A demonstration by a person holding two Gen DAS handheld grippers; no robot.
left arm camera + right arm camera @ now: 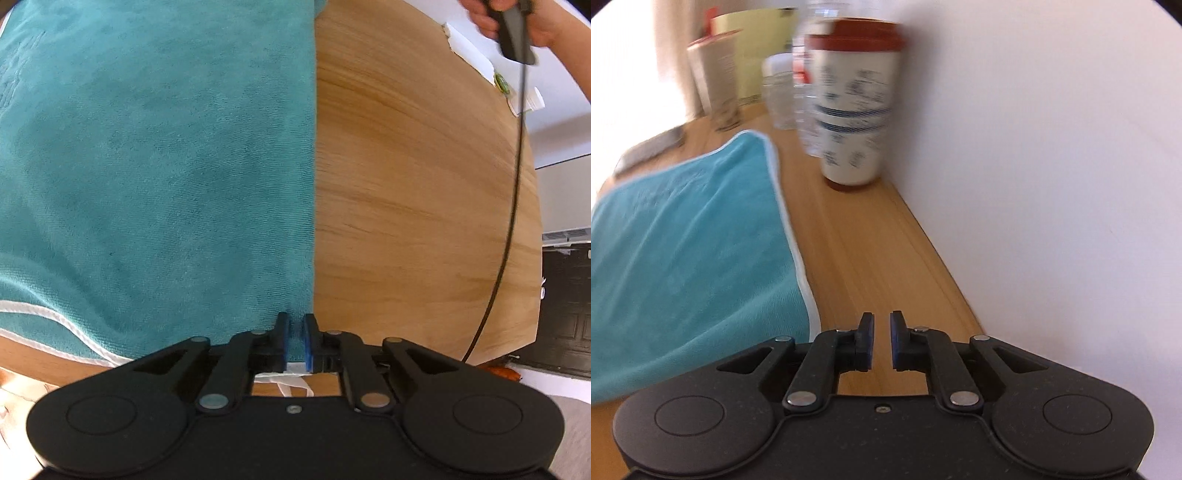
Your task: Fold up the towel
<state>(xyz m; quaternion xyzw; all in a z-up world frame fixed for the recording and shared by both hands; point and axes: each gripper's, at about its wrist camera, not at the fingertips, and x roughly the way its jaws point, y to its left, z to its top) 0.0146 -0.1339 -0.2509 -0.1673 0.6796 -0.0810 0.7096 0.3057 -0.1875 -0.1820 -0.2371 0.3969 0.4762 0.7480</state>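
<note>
Now the left gripper (295, 341) pinches the towel's (155, 155) near right corner, while the right gripper (882, 339) hangs slightly open, empty, above the table (871, 258).

The towel (690, 251) lies flat on the worktop (864, 258). Right of it runs a bare strip along the wall (1052, 184). Behind it stand a cup (855, 110) and bottles (783, 96).

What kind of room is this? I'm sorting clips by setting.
Probably a home, perhaps a dining or kitchen corner. A teal towel lies on a wooden table set against a white wall, with a red-lidded cup and clear plastic bottles standing at its far end.
</note>
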